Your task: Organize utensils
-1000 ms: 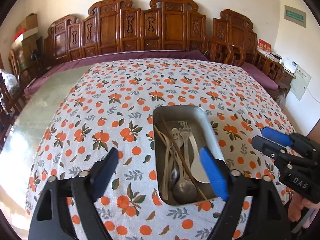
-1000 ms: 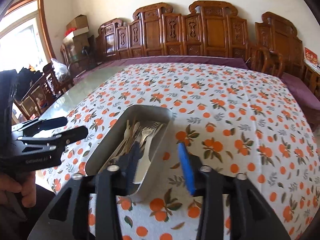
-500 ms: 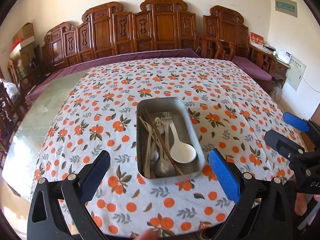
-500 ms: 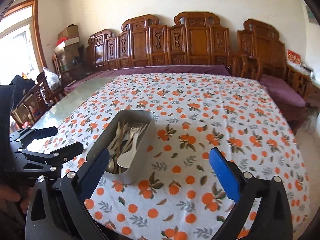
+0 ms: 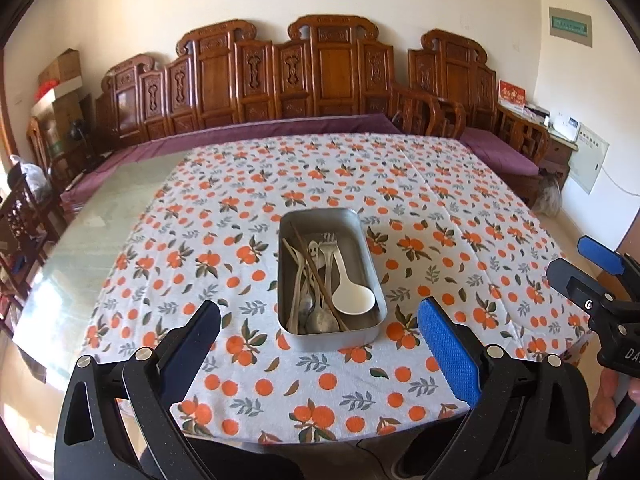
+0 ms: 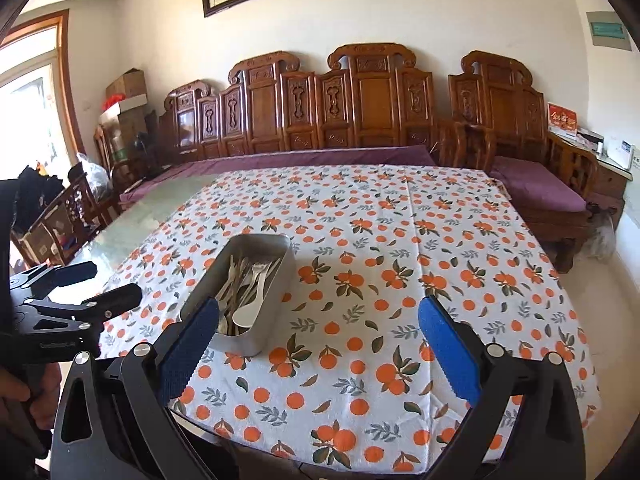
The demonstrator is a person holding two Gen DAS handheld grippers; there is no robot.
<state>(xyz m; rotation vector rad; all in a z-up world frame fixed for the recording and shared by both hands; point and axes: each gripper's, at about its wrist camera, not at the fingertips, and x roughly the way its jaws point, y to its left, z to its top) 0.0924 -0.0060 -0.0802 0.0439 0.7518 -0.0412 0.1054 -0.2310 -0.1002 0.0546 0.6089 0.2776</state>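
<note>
So the rectangular grey metal tin (image 5: 370, 256) sits on the bench (image 5: 100, 232), on the white cloth printed with oranges and leaves (image 5: 420, 200), toward the near edge. In the left wrist view it's dead centre, long side running 12 to 6 o'clock. In the right wrist view it's off at about 9 o'clock from the middle.

Inside the tin it's a jumble: a white plastic soup spoon (image 5: 352, 296) with its bowl at the 6 o'clock end, a metal fork (image 5: 329, 248) with tines toward 12, a metal spoon (image 5: 322, 320), a pair of brown wooden chopsticks (image 5: 316, 276) lying diagonally over the lot, plus some pale utensils I can't tell apart.

The left tongs (image 5: 320, 344) are spread as wide as they go, nothing between the blue pads, hanging above the near edge of the cloth. The right tongs (image 6: 318, 344) are just as wide and empty too, clear of the tin.
</note>
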